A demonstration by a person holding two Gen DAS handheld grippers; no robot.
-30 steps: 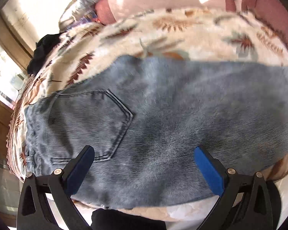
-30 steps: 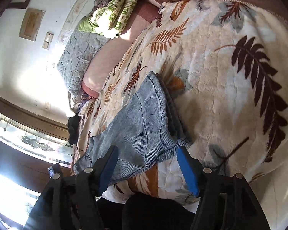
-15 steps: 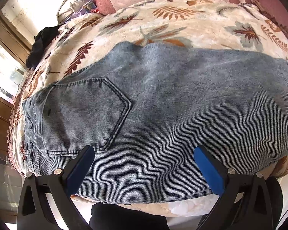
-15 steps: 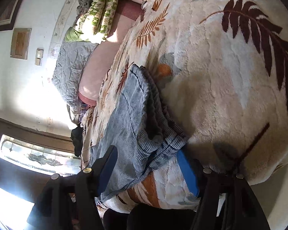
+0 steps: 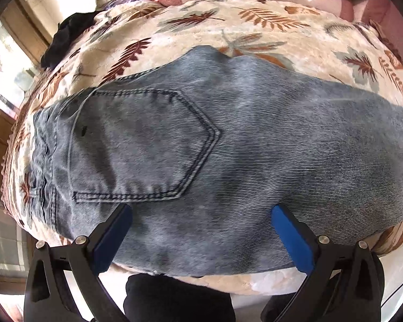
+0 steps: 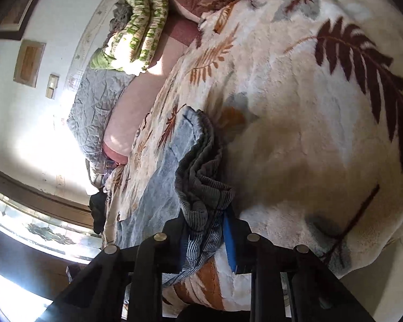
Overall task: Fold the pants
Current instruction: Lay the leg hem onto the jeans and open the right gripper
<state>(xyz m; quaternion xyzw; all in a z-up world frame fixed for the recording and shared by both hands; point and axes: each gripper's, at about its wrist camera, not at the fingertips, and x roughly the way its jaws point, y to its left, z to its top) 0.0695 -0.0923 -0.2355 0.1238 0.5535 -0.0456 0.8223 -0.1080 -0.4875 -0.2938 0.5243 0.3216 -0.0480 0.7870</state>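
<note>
Faded blue pants (image 5: 228,139) lie flat on a leaf-print blanket (image 5: 255,26) covering the bed, back pocket (image 5: 137,145) facing up, waistband toward the left in the left wrist view. Left tool (image 5: 201,230) hovers over the near edge of the denim, blue pads wide apart, gripping nothing. Right tool (image 6: 204,230) is clamped on the bunched hem end of the pants (image 6: 201,177), folds gathered between its pads. Green patterned bedding (image 6: 139,26) is piled by the wall.

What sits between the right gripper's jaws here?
In the right wrist view, the right gripper has its jaws shut on a bunched end of the jeans.
</note>
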